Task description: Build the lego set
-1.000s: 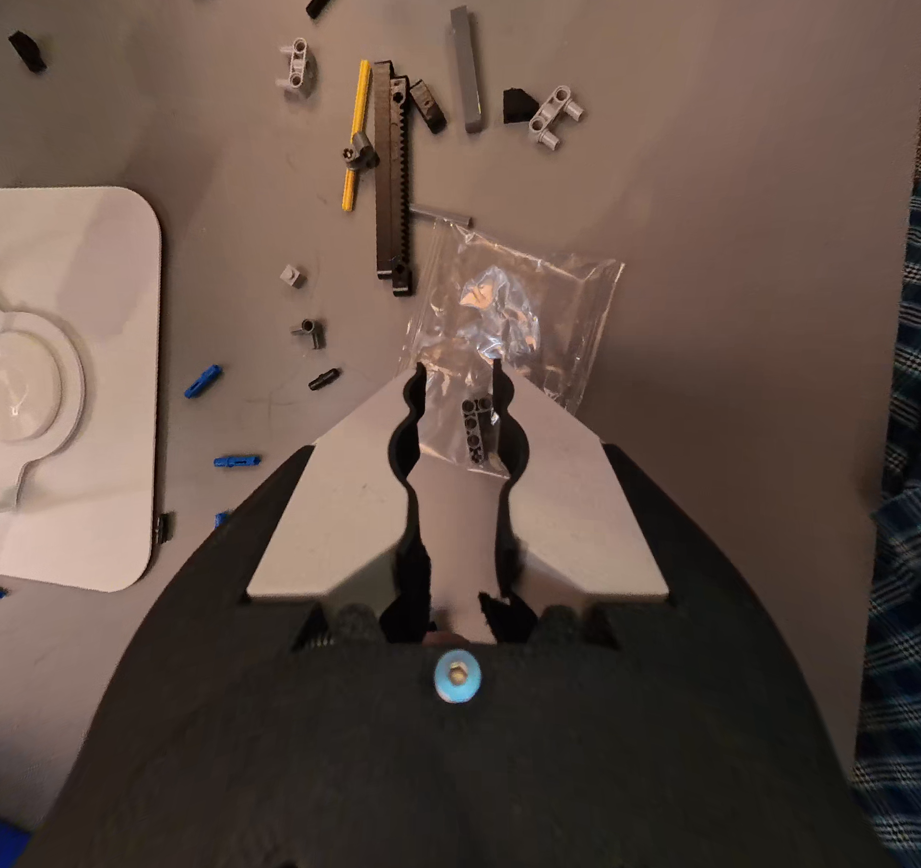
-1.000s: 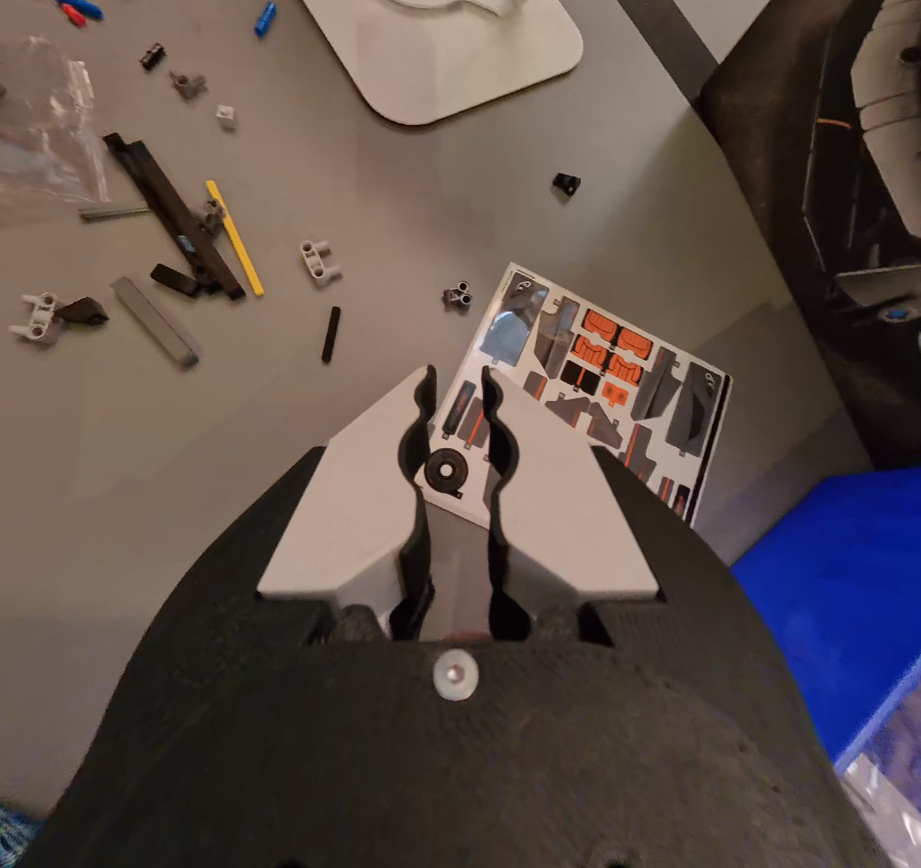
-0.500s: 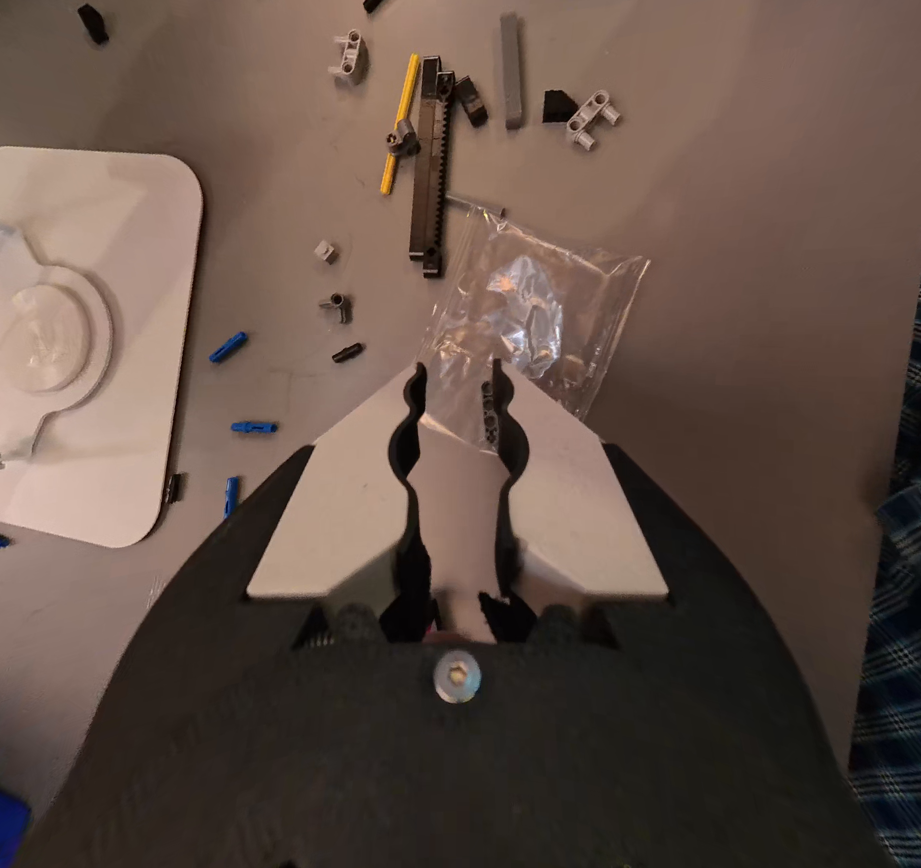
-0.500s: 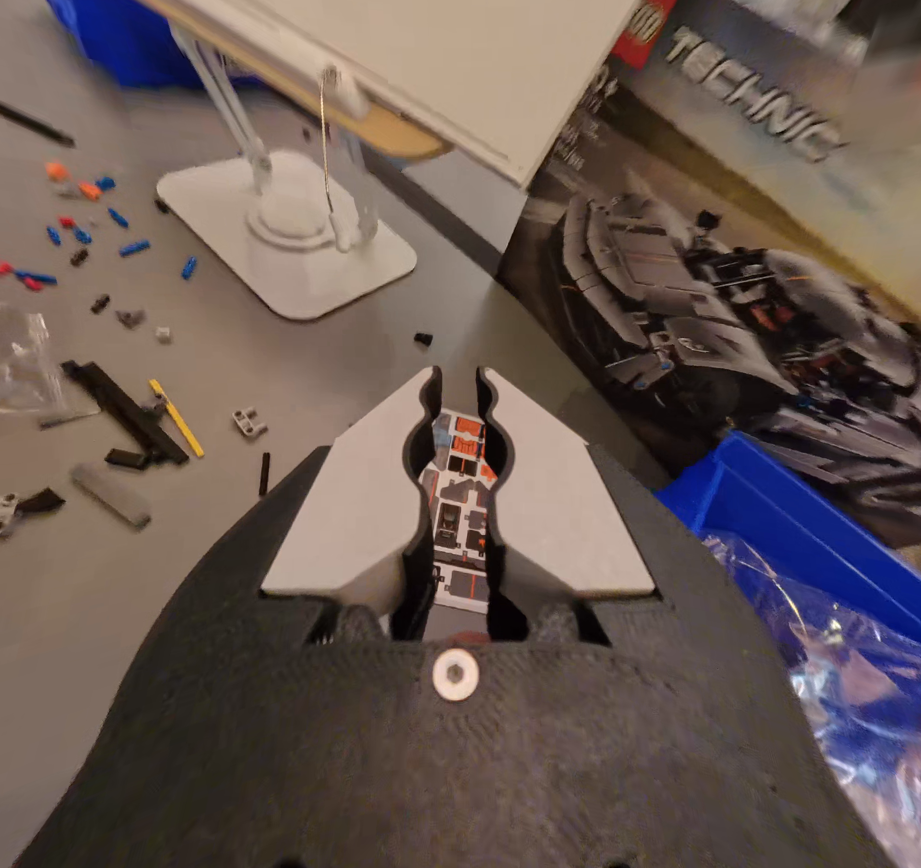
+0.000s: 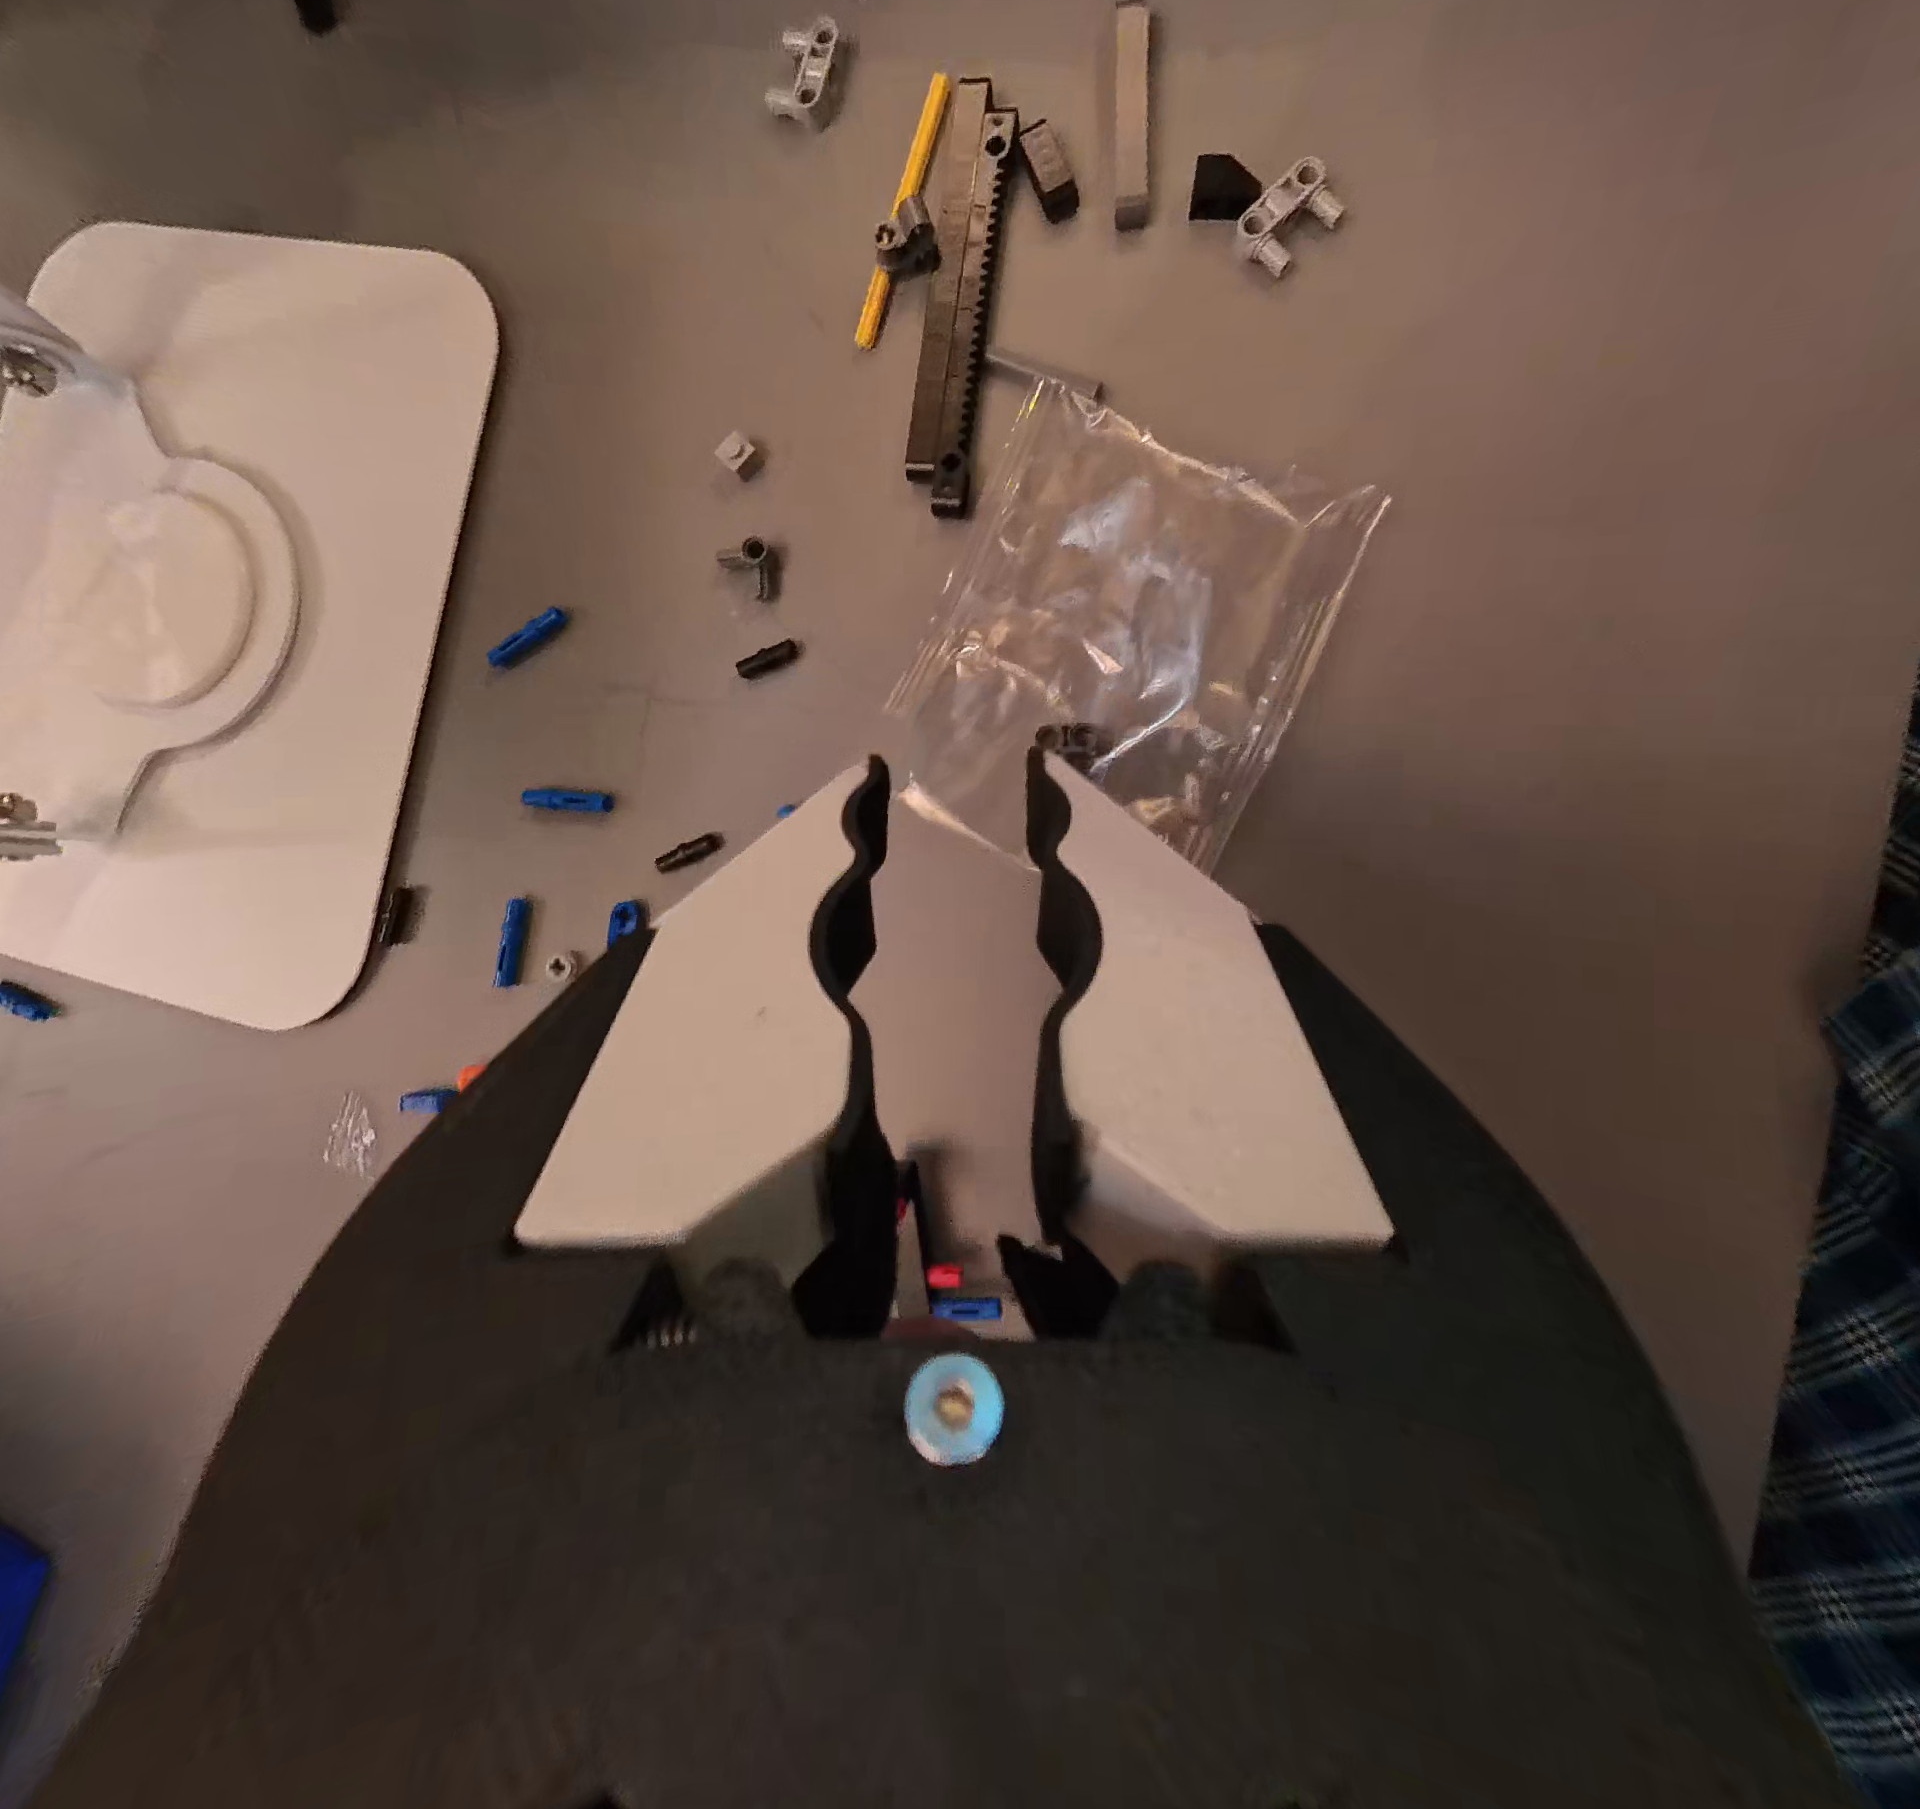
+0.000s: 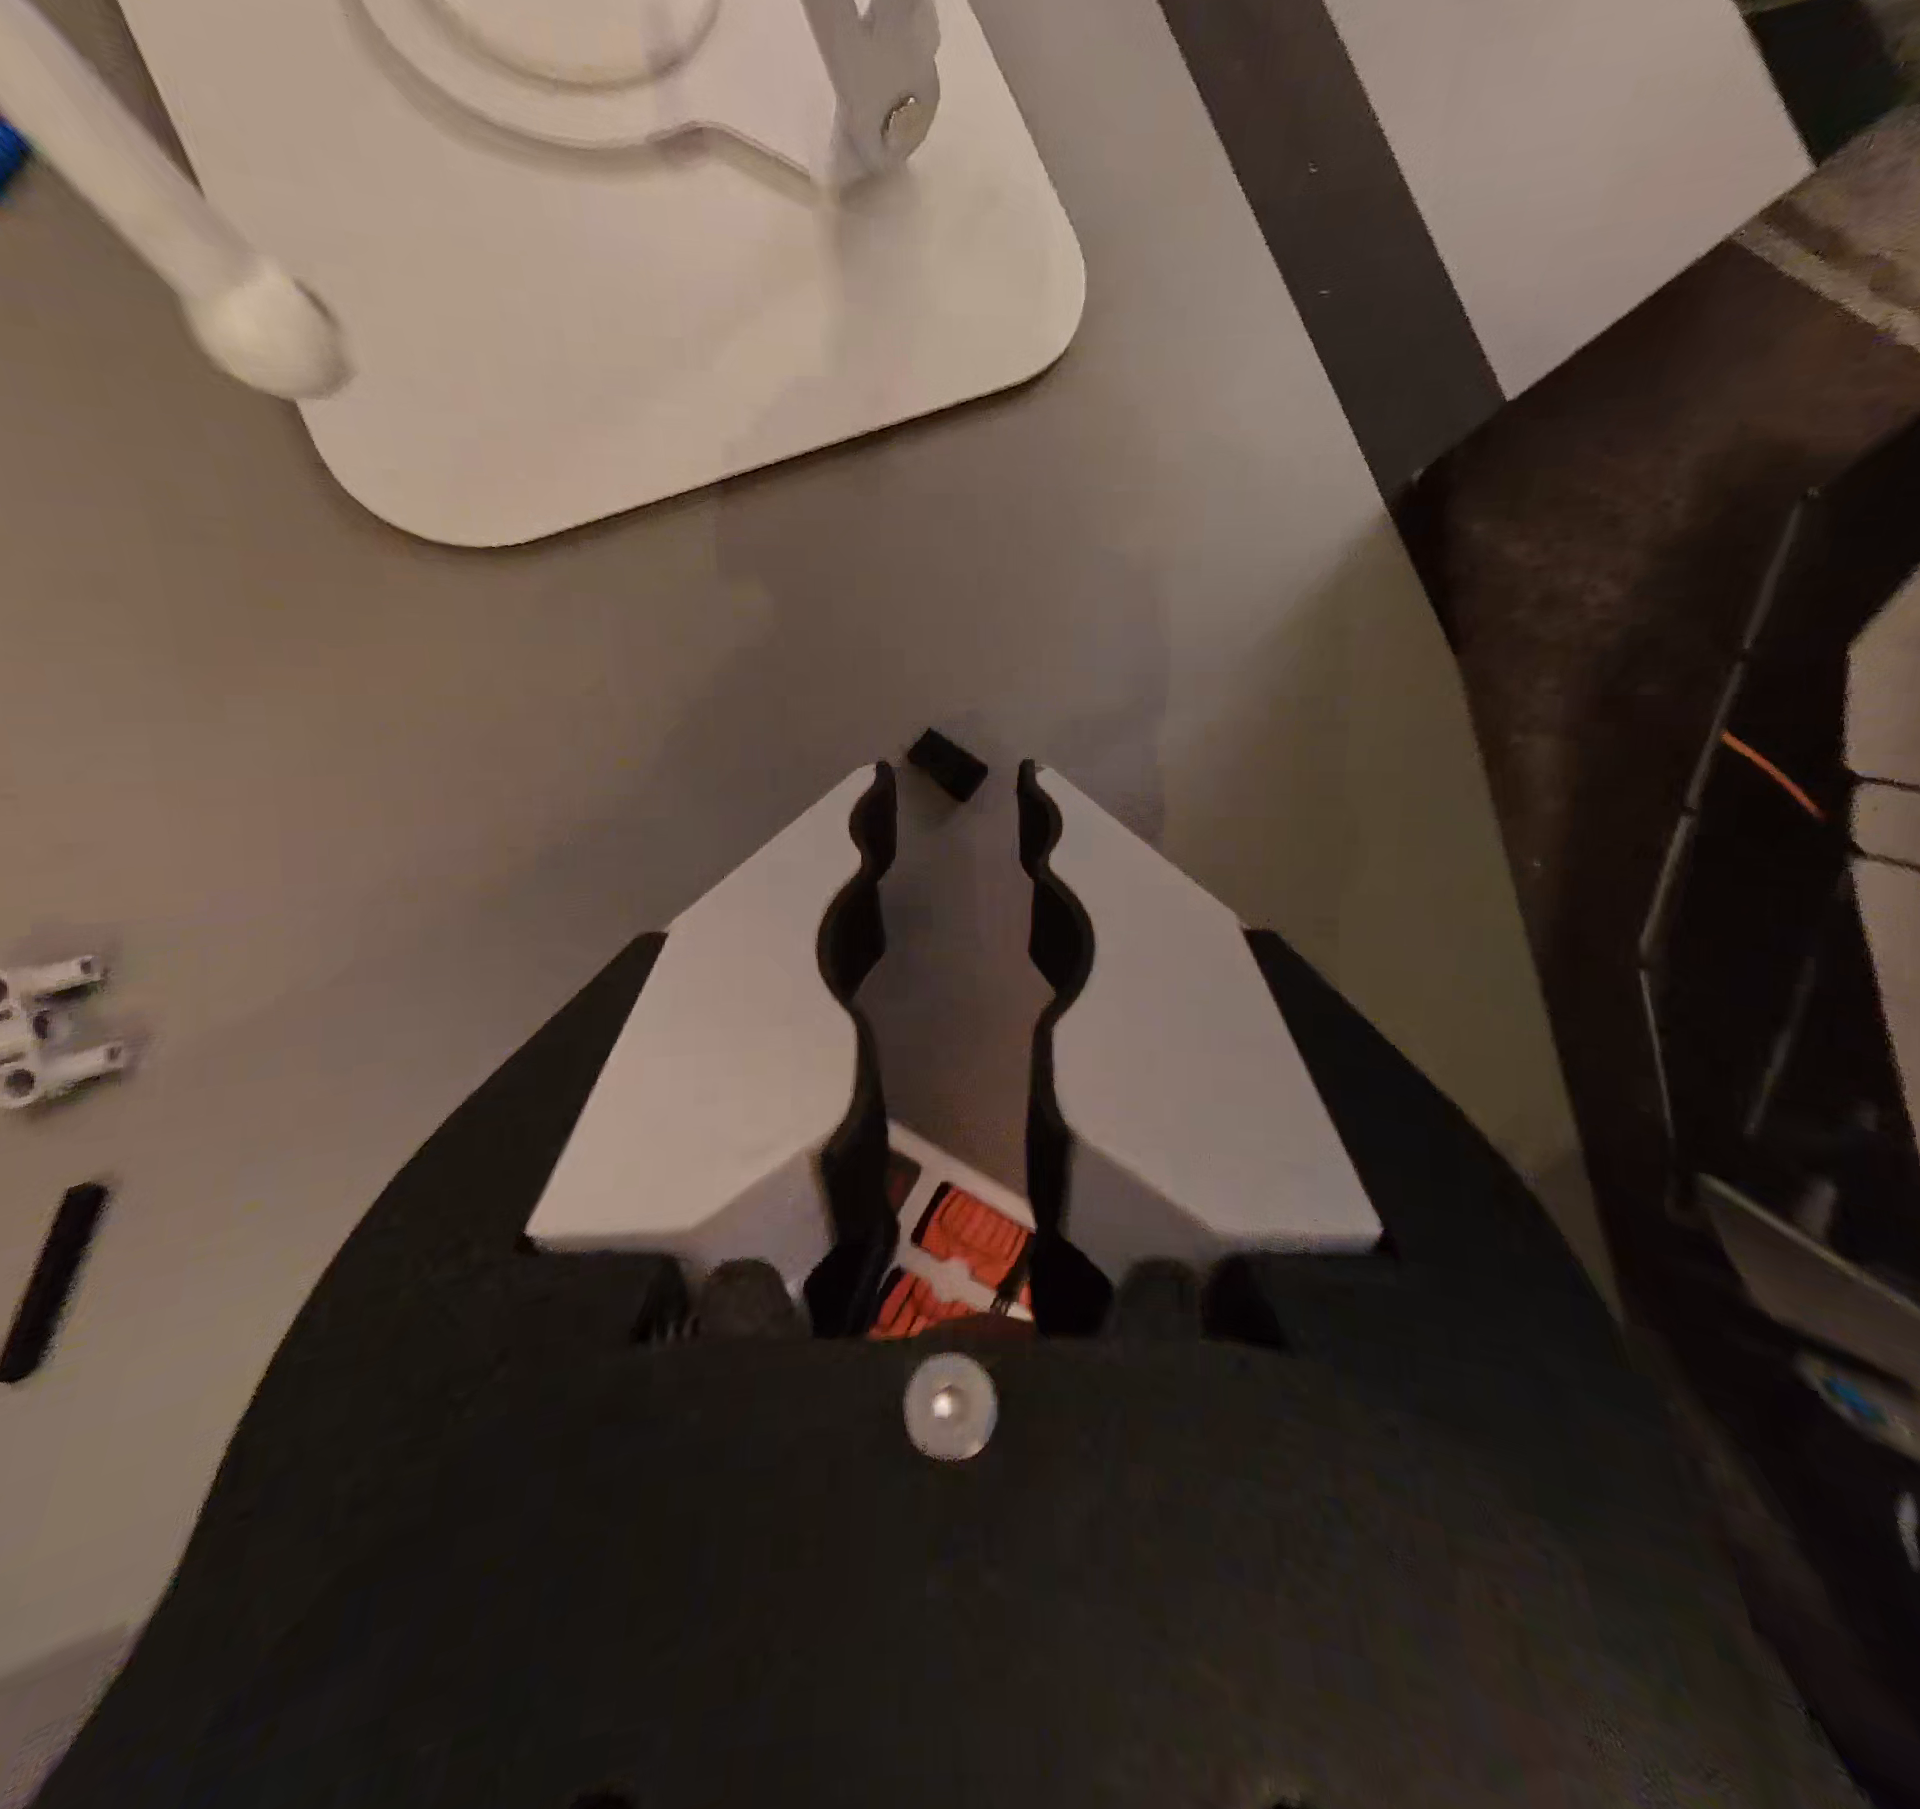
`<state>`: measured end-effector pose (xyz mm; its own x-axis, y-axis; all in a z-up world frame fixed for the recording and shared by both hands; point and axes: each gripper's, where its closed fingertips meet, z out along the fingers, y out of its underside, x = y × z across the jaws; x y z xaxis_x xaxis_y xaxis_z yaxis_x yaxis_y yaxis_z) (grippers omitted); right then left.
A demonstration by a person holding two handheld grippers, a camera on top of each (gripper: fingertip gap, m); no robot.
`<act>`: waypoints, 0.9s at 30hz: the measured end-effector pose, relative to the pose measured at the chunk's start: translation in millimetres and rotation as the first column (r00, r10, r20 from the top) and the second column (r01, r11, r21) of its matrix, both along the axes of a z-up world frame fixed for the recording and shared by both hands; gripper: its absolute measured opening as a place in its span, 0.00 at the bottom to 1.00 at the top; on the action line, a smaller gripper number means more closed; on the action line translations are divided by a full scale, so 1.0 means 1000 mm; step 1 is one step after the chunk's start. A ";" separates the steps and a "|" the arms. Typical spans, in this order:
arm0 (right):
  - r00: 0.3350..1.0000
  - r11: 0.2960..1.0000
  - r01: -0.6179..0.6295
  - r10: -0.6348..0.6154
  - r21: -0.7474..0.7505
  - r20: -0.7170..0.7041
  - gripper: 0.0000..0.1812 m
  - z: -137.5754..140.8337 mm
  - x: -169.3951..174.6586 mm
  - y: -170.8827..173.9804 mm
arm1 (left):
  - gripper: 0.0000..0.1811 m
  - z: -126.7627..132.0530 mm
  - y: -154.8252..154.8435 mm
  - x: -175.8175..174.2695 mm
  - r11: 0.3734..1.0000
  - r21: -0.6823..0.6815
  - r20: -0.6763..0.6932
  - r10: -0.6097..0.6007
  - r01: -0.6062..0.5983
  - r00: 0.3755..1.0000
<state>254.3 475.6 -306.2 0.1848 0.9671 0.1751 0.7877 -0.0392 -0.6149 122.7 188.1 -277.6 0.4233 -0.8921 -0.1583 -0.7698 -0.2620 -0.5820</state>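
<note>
Right gripper (image 6: 951, 772) dropped toward small black brick (image 6: 945, 765); both claws parted, empty.

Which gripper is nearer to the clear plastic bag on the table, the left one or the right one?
Left. The left gripper has its open fingertips at the near edge of the clear plastic bag. The right gripper points at a small black piece near the white stand base; no bag shows there.

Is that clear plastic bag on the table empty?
No. The clear plastic bag lies flat, with a few small pieces showing through near its lower edge.
</note>
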 end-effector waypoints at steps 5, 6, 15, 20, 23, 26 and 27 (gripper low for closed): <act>0.997 0.995 -0.073 0.073 -0.064 0.003 0.10 -0.016 -0.003 0.004 | 0.13 0.000 0.002 -0.007 1.000 -0.001 0.003 0.016 -0.016 1.000; 0.997 0.994 -0.082 0.082 -0.066 -0.003 0.09 -0.017 -0.004 0.005 | 0.13 0.000 0.002 -0.007 1.000 -0.001 0.003 0.019 -0.019 1.000; 0.993 0.987 -0.106 0.099 -0.120 -0.070 0.03 -0.018 -0.007 -0.004 | 0.13 0.002 0.007 -0.006 0.999 0.008 0.013 0.036 -0.036 0.999; 0.997 0.992 -0.061 0.056 -0.114 -0.043 0.03 -0.011 0.005 -0.025 | 0.13 0.005 0.010 -0.007 0.997 0.022 0.053 0.073 -0.075 0.996; 0.994 0.994 -0.075 0.068 -0.082 -0.080 0.03 0.008 0.007 -0.050 | 0.12 0.006 0.011 -0.009 0.995 0.023 0.072 0.093 -0.095 0.993; 0.994 0.998 -0.059 0.056 -0.036 -0.093 0.03 0.028 0.012 -0.071 | 0.12 0.006 0.011 -0.014 0.993 0.028 0.078 0.114 -0.117 0.990; 0.993 0.998 -0.051 0.048 -0.029 -0.111 0.03 0.037 0.013 -0.077 | 0.12 0.007 0.012 -0.015 0.992 0.031 0.079 0.121 -0.124 0.989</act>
<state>267.0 398.1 -269.3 0.1528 0.9803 0.1250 0.7165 -0.0228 -0.6972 107.3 200.2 -271.0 0.5414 -0.8269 -0.1520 -0.6857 -0.3296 -0.6490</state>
